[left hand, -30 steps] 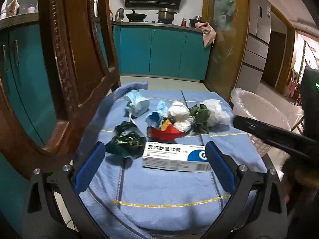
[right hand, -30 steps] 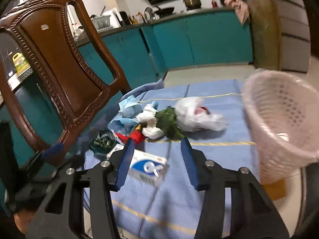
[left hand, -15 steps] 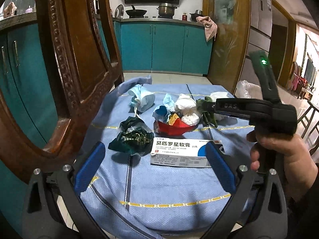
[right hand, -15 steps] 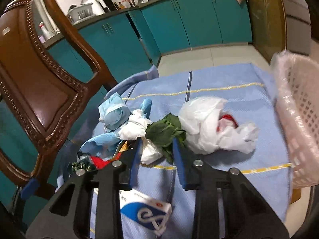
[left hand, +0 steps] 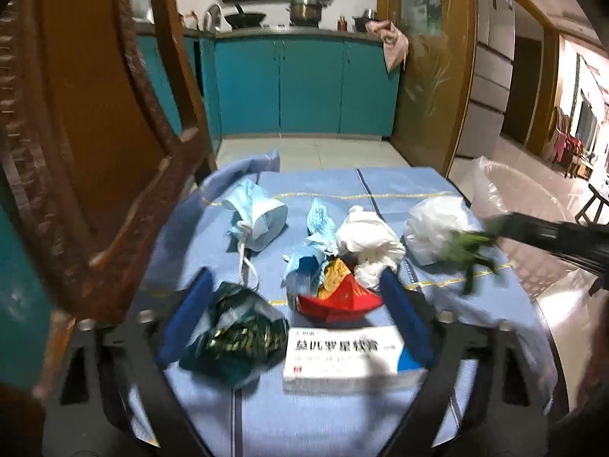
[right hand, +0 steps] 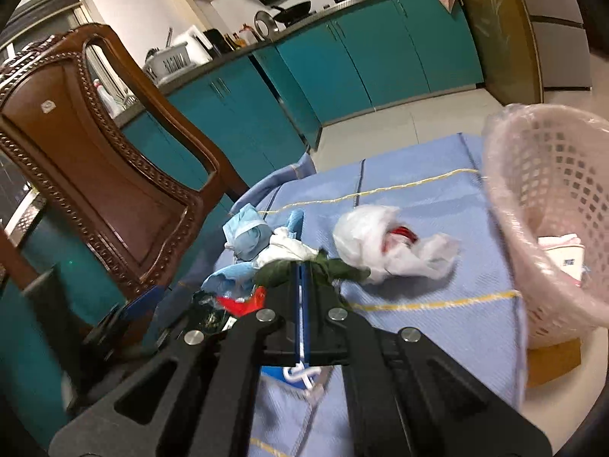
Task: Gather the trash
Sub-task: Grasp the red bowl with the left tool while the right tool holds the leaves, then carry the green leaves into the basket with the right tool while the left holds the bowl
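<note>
The right gripper (right hand: 303,266) is clenched on the green leaves (right hand: 335,268): its jaws are pressed together with the leaves spilling out on both sides of the tips. In the left view the leaves (left hand: 466,245) hang at the end of that gripper, in front of the white bag (left hand: 434,224). Whether they are clear of the blue cloth (right hand: 418,304) on the counter, I cannot tell.

Just beyond the right jaws lies the white bag (right hand: 384,247) with something red inside. To their left sit a white wad (right hand: 289,247) and a face mask (right hand: 247,234). To their right stands the pink basket (right hand: 533,205), lined with clear film, with some paper already in it.

The left gripper (left hand: 295,304) is released, its jaws spread wide and holding nothing. Between them lie a red wrapper (left hand: 338,301), a blue scrap (left hand: 304,262) and a medicine box (left hand: 342,354). A dark green foil wrapper (left hand: 236,335) sits just inside the left jaw. Beyond the jaws are the white wad (left hand: 369,238) and the face mask (left hand: 259,217). A wooden chair (left hand: 95,152) stands to the left.
</note>
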`<state>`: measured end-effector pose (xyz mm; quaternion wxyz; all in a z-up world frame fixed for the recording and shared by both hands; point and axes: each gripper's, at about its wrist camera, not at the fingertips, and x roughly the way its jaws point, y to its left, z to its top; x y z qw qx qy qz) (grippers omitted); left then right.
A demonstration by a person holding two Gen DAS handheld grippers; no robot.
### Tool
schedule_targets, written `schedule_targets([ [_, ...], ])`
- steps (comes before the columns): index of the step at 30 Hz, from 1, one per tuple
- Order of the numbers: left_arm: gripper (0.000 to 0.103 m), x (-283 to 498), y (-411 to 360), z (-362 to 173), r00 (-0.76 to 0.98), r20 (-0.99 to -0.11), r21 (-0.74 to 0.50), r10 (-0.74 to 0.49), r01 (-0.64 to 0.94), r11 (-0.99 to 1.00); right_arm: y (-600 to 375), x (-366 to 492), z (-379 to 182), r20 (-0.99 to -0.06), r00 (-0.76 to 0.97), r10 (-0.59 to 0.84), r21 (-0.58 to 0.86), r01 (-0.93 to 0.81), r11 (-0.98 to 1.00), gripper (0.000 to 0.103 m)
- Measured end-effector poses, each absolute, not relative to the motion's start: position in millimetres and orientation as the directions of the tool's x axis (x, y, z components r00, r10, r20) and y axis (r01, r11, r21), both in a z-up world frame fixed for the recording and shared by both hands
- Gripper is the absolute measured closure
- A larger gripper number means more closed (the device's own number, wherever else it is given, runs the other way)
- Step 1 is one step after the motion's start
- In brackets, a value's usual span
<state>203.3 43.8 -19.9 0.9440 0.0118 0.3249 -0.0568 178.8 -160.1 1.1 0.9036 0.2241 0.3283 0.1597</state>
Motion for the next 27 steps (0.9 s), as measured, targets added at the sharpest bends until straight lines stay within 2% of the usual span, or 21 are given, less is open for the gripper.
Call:
schedule_targets([
  [1, 0.038, 210.0, 43.1, -22.6, 0.772, -0.626, -0.021, -0.108, 0.122, 0.992, -163.5, 174.5, 1.5, -0.519, 0.732, 0.441, 0.517, -0.143, 0.844, 0.102],
  [2, 0.044, 217.1, 42.0, -25.5, 0.763, -0.636, -0.023, -0.113, 0.128, 0.991, -166.2, 170.4, 2.1, -0.515, 0.734, 0.443, 0.520, -0.144, 0.842, 0.102],
  [3, 0.058, 223.5, 40.9, -28.3, 0.754, -0.646, -0.027, -0.123, 0.139, 0.990, -168.5, 166.3, 2.9, -0.512, 0.735, 0.445, 0.523, -0.144, 0.840, 0.102],
  [4, 0.079, 227.5, 39.8, -30.0, 0.746, -0.652, -0.033, -0.136, 0.151, 0.988, -169.5, 163.1, 4.0, -0.509, 0.735, 0.447, 0.524, -0.147, 0.839, 0.102],
  [5, 0.093, 231.2, 39.0, -31.2, 0.740, -0.655, -0.039, -0.149, 0.163, 0.986, -170.5, 159.6, 4.9, -0.507, 0.736, 0.448, 0.523, -0.150, 0.839, 0.102],
  [6, 0.101, 231.4, 39.1, -31.1, 0.742, -0.653, -0.041, -0.152, 0.166, 0.985, -171.6, 155.6, 5.9, -0.504, 0.739, 0.447, 0.520, -0.153, 0.840, 0.102],
  [9, 0.101, 219.9, 42.4, -17.2, 0.779, -0.601, -0.070, -0.180, 0.173, 0.982, -172.3, 149.0, 6.9, -0.495, 0.742, 0.453, 0.521, -0.163, 0.838, 0.102],
  [15, 0.101, 156.3, 63.7, 38.7, 0.918, -0.339, -0.132, -0.205, 0.170, 0.977, -172.0, 138.6, 14.0, -0.457, 0.754, 0.473, 0.526, -0.200, 0.827, 0.102],
  [20, 0.101, 113.1, 77.7, 59.0, 0.961, -0.190, -0.163, -0.199, 0.169, 0.972, -171.0, 127.0, 20.3, -0.421, 0.761, 0.494, 0.526, -0.239, 0.816, 0.102],
  [23, 0.101, 104.8, 75.9, 60.2, 0.961, -0.176, -0.168, -0.212, 0.183, 0.969, -169.7, 122.1, 22.1, -0.408, 0.763, 0.501, 0.526, -0.252, 0.812, 0.102],
  [27, 0.101, 109.7, 64.7, 51.5, 0.945, -0.228, -0.151, -0.236, 0.205, 0.967, -166.9, 120.3, 19.6, -0.420, 0.758, 0.498, 0.515, -0.253, 0.819, 0.102],
])
